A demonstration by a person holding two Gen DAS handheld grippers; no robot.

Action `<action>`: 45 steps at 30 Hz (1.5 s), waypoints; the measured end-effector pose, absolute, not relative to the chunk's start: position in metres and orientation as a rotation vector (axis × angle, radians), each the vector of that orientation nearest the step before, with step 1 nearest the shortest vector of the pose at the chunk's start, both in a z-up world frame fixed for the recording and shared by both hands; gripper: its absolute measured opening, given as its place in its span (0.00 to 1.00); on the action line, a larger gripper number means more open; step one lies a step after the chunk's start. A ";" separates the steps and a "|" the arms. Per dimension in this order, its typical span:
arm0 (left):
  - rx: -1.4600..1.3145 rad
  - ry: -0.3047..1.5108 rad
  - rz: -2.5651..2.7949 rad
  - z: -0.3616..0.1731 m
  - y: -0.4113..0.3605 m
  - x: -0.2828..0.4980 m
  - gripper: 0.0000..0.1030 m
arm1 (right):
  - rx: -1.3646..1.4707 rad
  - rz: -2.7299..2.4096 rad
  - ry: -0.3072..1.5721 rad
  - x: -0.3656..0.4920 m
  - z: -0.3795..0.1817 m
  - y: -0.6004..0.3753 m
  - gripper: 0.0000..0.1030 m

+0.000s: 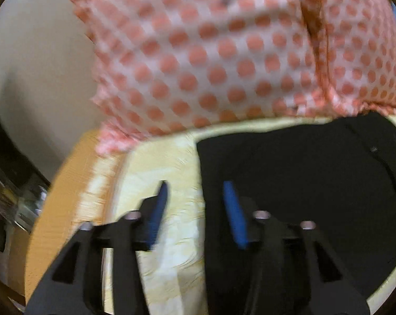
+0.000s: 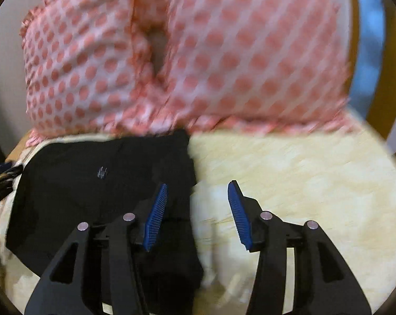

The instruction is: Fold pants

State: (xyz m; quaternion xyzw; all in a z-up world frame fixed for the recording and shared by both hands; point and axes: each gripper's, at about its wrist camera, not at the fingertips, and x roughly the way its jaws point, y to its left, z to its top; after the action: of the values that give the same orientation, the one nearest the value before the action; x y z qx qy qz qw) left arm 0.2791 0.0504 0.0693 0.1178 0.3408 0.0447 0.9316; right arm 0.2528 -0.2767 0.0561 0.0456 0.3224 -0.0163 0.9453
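Note:
Black pants (image 1: 303,183) lie flat on a pale yellow bedsheet (image 1: 158,162). In the left wrist view they fill the right side; in the right wrist view the pants (image 2: 93,183) fill the left side, with a small logo showing. My left gripper (image 1: 195,191) is open over the pants' left edge, holding nothing. My right gripper (image 2: 198,191) is open over the pants' right edge, its left pad (image 2: 156,215) above the black cloth. Both views are motion-blurred.
A large pillow with pink polka dots (image 1: 224,52) lies against the far side, just beyond the pants, and shows in the right wrist view (image 2: 198,52). The bed's left edge (image 1: 59,210) drops off beside a white wall. A blue strip (image 2: 368,39) stands far right.

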 end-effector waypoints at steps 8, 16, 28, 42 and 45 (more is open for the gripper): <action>0.087 0.800 -0.168 0.056 0.011 0.213 0.71 | -0.060 0.191 0.769 0.223 0.040 -0.217 0.51; -0.009 0.985 -0.138 0.021 0.011 0.228 0.87 | -0.098 0.130 0.850 0.220 0.026 -0.210 0.75; -0.034 0.889 -0.097 0.023 0.022 0.116 0.98 | 0.073 0.164 0.786 0.132 0.016 -0.204 0.99; -0.012 0.895 -0.050 0.012 0.029 0.110 0.98 | 0.064 0.136 0.822 0.127 -0.003 -0.199 0.99; 0.029 0.886 -0.032 0.008 0.022 0.108 0.98 | 0.030 0.128 0.830 0.127 -0.006 -0.196 0.99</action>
State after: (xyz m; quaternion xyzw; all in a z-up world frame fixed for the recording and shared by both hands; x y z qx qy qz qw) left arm 0.1084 0.0222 0.0079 0.0142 0.4287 -0.0155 0.9032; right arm 0.1274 -0.1965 -0.0062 0.0146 0.4031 0.0620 0.9130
